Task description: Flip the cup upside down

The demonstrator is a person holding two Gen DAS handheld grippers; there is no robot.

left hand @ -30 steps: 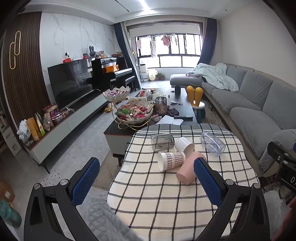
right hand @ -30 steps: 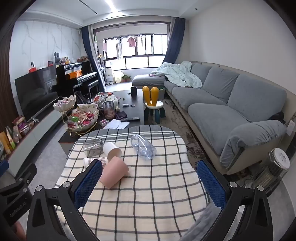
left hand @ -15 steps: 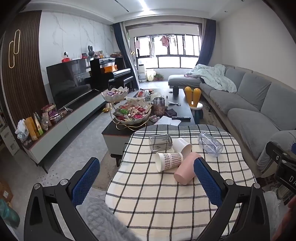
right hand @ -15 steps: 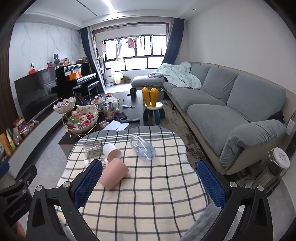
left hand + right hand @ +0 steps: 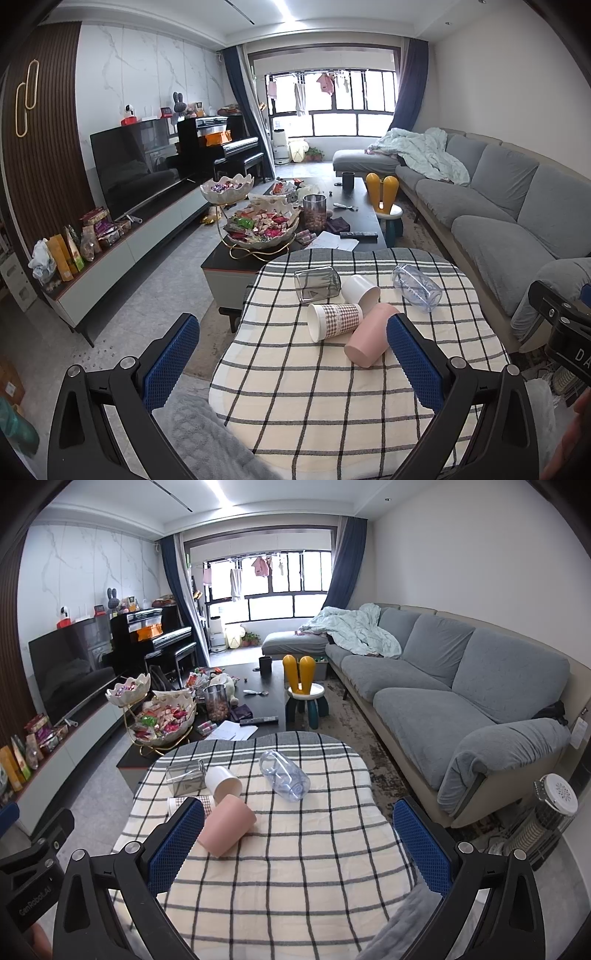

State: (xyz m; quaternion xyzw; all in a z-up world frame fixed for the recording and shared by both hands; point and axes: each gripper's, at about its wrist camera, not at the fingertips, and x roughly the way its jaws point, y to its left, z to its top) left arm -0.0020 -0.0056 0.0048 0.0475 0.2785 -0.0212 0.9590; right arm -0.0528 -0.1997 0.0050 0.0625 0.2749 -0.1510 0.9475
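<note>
**Five cups lie toppled at the far half of the tabletop, both grippers waiting wide**

The checked tabletop (image 5: 332, 398) carries everything toward its far edge; its near half is bare cloth, which leaves room to come in low. The clear cup (image 5: 417, 288) lies alone toward the far right edge, well apart from the cluster: a metal cup (image 5: 317, 282), white cup (image 5: 362, 293), plaid cup (image 5: 334, 321) and pink cup (image 5: 369, 341), touching or nearly so. All lie sideways, none yet upended. The left gripper (image 5: 291, 360) and right gripper (image 5: 299, 843) hang short of the cups, jaws spread, gripping nothing.
</note>
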